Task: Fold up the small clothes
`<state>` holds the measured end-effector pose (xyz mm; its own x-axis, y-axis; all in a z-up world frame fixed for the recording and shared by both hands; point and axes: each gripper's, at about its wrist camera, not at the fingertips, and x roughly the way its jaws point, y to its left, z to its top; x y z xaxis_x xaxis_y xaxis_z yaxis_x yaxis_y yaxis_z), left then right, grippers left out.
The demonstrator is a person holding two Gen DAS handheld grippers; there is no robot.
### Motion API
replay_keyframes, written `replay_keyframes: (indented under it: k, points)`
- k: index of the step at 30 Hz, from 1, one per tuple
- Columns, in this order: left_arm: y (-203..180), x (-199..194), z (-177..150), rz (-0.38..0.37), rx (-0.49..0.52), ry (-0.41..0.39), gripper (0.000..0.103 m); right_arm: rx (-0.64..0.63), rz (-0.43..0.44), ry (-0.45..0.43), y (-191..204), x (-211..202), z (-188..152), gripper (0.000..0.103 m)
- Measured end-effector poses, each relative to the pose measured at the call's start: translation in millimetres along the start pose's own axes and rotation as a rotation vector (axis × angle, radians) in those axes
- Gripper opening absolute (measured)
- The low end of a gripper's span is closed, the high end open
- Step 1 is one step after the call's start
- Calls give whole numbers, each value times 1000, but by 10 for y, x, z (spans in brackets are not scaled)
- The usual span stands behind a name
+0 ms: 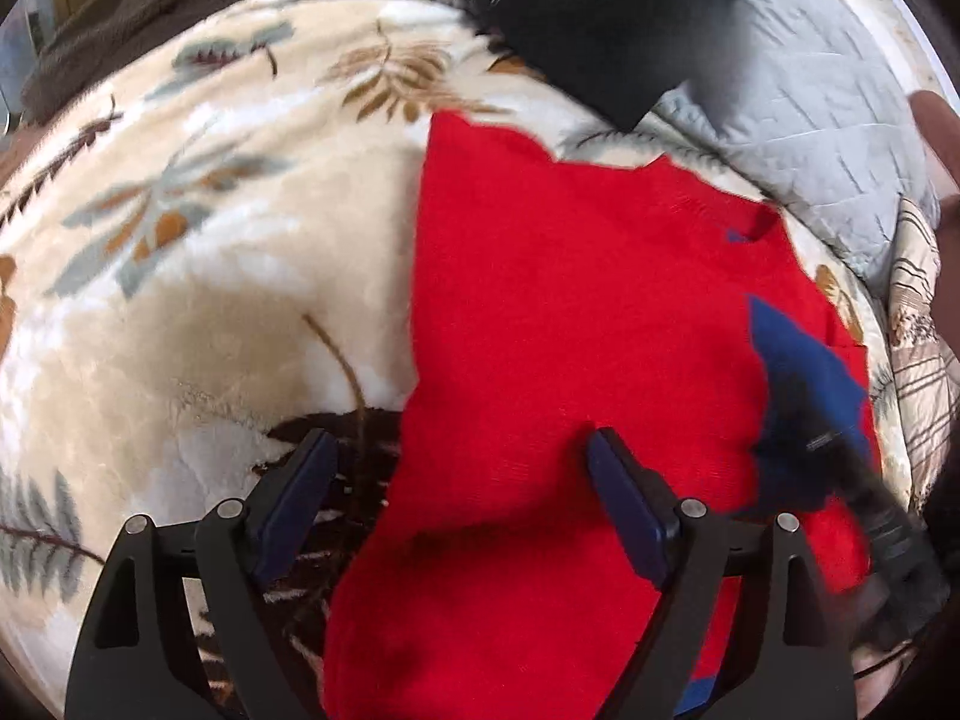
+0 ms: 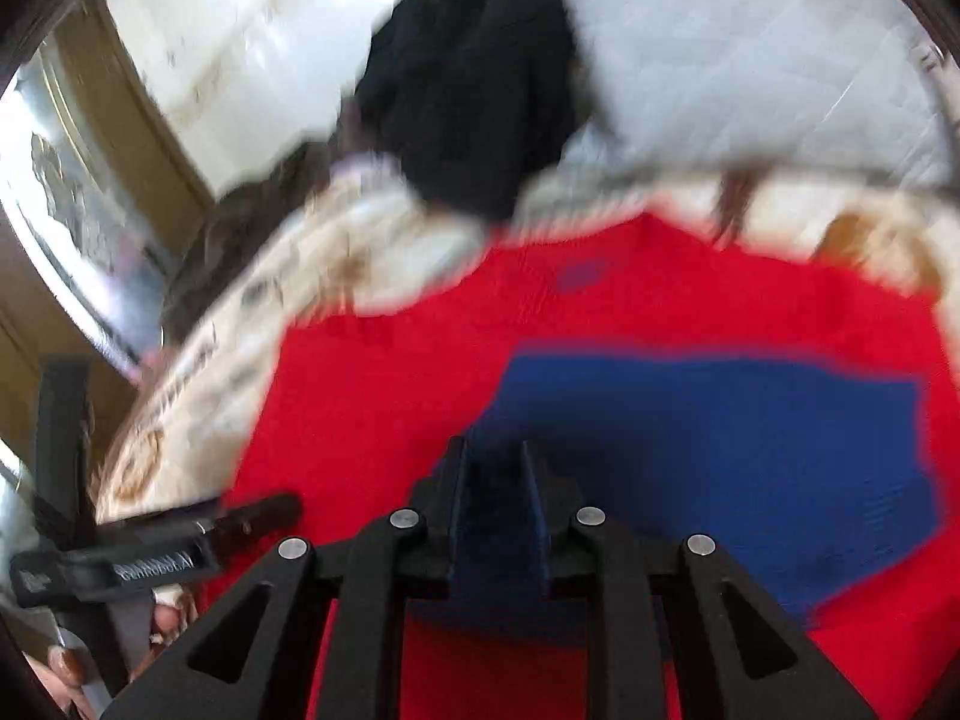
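left claw spread, right claw pinching red garment

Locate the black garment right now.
The black garment lies at the top of both wrist views, beyond the red garment's far edge, overlapping the floral blanket and grey quilt.

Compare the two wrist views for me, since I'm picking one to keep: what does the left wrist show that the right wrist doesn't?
Only the left wrist view shows the open left gripper over the red garment, plus the leaf print of the blanket clearly. Only the right wrist view shows the right gripper nearly closed, blue fabric between its fingers, and the wide blue panel. Both share the red garment, blanket and black clothing.
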<state>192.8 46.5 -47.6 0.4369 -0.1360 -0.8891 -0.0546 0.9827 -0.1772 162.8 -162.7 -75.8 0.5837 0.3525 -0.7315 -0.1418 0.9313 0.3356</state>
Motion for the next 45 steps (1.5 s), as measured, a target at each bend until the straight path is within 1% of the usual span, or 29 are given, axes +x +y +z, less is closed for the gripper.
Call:
replay_keyframes:
  k: [1,4,7,9,10,11,12,13,14,15,16,17,19,21,22,23,24,26,29,30,32,35,37,39,40,41,42,43,45]
  points:
    - [-13,-7,-1,10,8,-5,86,-8,5,-36,11,-42,-21,18]
    - [-47,-57,5,13,28,-15,86,21,0,-27,-48,-178,49,17]
    - [3,-189,27,-39,-2,-64,86,63,-79,-93,-303,-382,120,19]
    - [30,-218,59,-26,-11,-87,86,119,-134,-88,-592,-446,130,22]
    - [52,-186,68,4,-13,-79,86,145,-160,-57,-744,-421,115,19]
    - [61,-138,65,26,-11,-60,86,165,-144,-33,-901,-405,83,14]
    - [67,-74,59,36,-8,-37,86,186,-100,-43,-1011,-459,68,7]
    - [69,12,50,51,-6,-15,86,221,-91,-53,-1103,-543,64,6]
    - [55,9,41,61,-1,-25,86,271,-86,-83,-1200,-651,55,8]
    - [42,-17,32,65,2,-33,86,310,-99,-113,-1276,-739,31,20]
    - [25,-45,32,57,7,-37,86,342,-111,-140,-1363,-810,-3,26]
    - [8,-68,28,31,14,-40,86,361,-128,-142,-1461,-838,-49,26]
    - [-17,-24,18,26,23,-23,86,347,-122,-108,-1584,-810,-114,18]
    - [-50,25,4,50,43,-26,87,321,-156,-109,-1550,-897,-120,18]
    - [-60,7,14,54,43,-30,87,319,-153,-116,-1524,-955,-135,22]
    - [-63,-31,-1,50,40,-32,87,314,-153,-134,-1494,-1024,-150,22]
    - [-69,-77,2,24,40,-39,87,299,-159,-151,-1464,-1101,-180,25]
    - [-81,-139,-8,3,42,-52,87,271,-166,-157,-1416,-1153,-259,26]
    - [-139,-71,-41,29,74,-26,87,248,-193,-117,-1444,-1044,-315,26]
    - [-148,-11,-55,39,80,-7,88,228,-201,-132,-1421,-1036,-323,25]
    - [-162,11,-78,52,89,-24,90,216,-224,-122,-1361,-1059,-294,25]
    - [-158,-27,-87,32,94,-12,90,217,-187,-113,-1260,-1189,-309,28]
    - [-121,-56,-130,-11,78,6,90,204,-181,-83,-1201,-1248,-417,43]
    - [-130,-56,-185,5,93,2,90,198,-218,13,-1206,-1158,-583,48]
    - [-149,-52,-215,22,105,4,90,183,-224,37,-1195,-1133,-647,48]
    - [-157,-59,-234,30,112,9,90,152,-236,14,-1146,-1187,-689,48]
    - [-164,-76,-264,35,113,25,90,142,-248,26,-1104,-1235,-710,48]
    - [-170,-103,-322,35,113,57,90,152,-245,50,-1084,-1278,-732,48]
    - [-160,-191,-418,27,119,83,90,185,-202,80,-1077,-1433,-815,48]
